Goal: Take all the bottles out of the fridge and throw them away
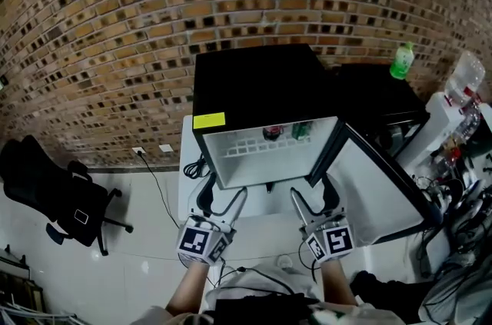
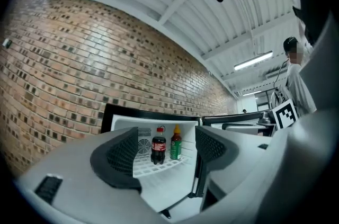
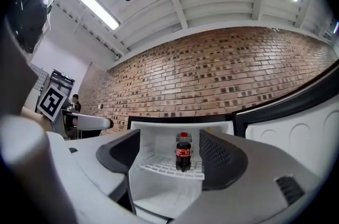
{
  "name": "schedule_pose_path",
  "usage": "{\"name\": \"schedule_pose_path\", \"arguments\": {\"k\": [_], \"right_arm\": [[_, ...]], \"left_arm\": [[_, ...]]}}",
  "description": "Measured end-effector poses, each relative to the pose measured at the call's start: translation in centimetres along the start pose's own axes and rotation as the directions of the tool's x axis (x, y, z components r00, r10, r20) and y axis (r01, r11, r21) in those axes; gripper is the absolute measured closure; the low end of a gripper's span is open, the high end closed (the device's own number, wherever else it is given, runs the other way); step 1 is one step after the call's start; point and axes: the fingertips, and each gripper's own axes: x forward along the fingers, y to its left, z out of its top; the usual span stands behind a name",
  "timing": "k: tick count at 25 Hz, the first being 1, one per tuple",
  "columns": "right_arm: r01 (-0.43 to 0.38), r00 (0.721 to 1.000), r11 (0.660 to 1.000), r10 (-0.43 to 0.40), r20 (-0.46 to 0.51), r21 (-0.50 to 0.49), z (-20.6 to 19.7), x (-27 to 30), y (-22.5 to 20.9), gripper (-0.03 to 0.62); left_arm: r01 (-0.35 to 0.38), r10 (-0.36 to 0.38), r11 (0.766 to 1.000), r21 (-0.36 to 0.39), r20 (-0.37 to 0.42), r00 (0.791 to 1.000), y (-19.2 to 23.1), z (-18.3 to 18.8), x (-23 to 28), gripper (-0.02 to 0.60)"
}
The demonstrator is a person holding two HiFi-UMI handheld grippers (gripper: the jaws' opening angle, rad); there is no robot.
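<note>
Head view: open fridge [image 1: 261,97] on a white bench [image 1: 188,162] against a brick wall, door [image 1: 377,185] swung out to the right. Left gripper [image 1: 223,200] and right gripper [image 1: 314,200] poised near the bench's front edge, both empty.

Left gripper view: jaws spread wide, gripping nothing. Framed between them but well apart, cola bottle [image 2: 158,150] and green bottle [image 2: 176,148], upright and side by side toward the right end of the wire shelf [image 2: 159,166].

Right gripper view: likewise released, jaws parted on air. Only the cola bottle in sight, near the shelf's front edge.

Apparently an early stage: door open, both bottles still inside, none lifted out or thrown away, no bin in view.
</note>
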Motion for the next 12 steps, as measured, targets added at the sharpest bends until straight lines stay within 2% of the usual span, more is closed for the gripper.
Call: {"name": "schedule_pose_path", "arguments": {"k": [2, 7, 12], "right_arm": [[0.009, 1.000, 1.000, -0.009, 0.009, -0.007, 0.0, 0.0, -0.4, 0.220], [0.007, 1.000, 1.000, -0.007, -0.017, 0.002, -0.7, 0.6, -0.7, 0.220], [0.018, 0.999, 0.999, -0.015, -0.049, 0.046, -1.9, 1.1, -1.1, 0.220]], "left_arm": [[0.011, -0.011, 0.999, -0.040, -0.004, 1.000, 0.0, -0.2, 0.4, 0.261], [0.018, -0.017, 0.999, 0.048, -0.008, 1.000, -0.4, -0.6, 0.7, 0.261], [0.007, -0.007, 0.999, 0.038, 0.012, 1.000, -0.4, -0.1, 0.8, 0.261]]}}
